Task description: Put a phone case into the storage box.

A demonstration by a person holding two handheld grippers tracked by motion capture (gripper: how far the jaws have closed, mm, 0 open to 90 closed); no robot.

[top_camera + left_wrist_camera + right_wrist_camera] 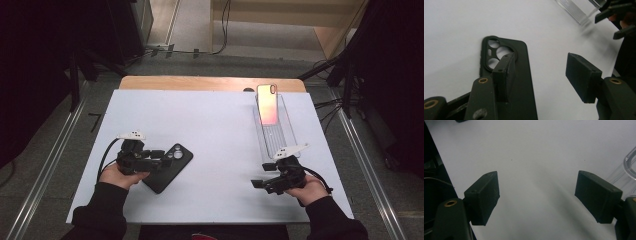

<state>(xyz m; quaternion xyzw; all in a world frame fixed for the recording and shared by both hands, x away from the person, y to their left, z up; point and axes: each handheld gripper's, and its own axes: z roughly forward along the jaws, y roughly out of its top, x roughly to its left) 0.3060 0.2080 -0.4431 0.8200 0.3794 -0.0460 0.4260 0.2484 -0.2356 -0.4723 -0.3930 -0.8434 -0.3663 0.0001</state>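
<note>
Your left gripper [159, 156] sits at the near left, jaws spread wide, nothing between them. The black phone case [167, 167] lies flat on the surface just beside it, camera cutouts toward the far side. In the left gripper view one jaw overlaps the black phone case [520, 75], so you cannot tell whether that pad touches it; the case's near end is cut off by the frame.

Your right gripper [261, 183] rests at the near right, jaws released and empty; in the right gripper view only bare white shows between the pads. At that view's right edge a clear rim is cut off.

The clear tray [280, 137] runs from near your right hand toward the far edge. A phone [267, 104] stands tilted at its far end, pinkish and reflective; which face shows is hard to make out.

The surface [215, 135] is a white sheet over a wooden top. Grey floor around it, metal rails on both sides, cables [330, 107] at the far right. The far left of the room is too dark to read.
</note>
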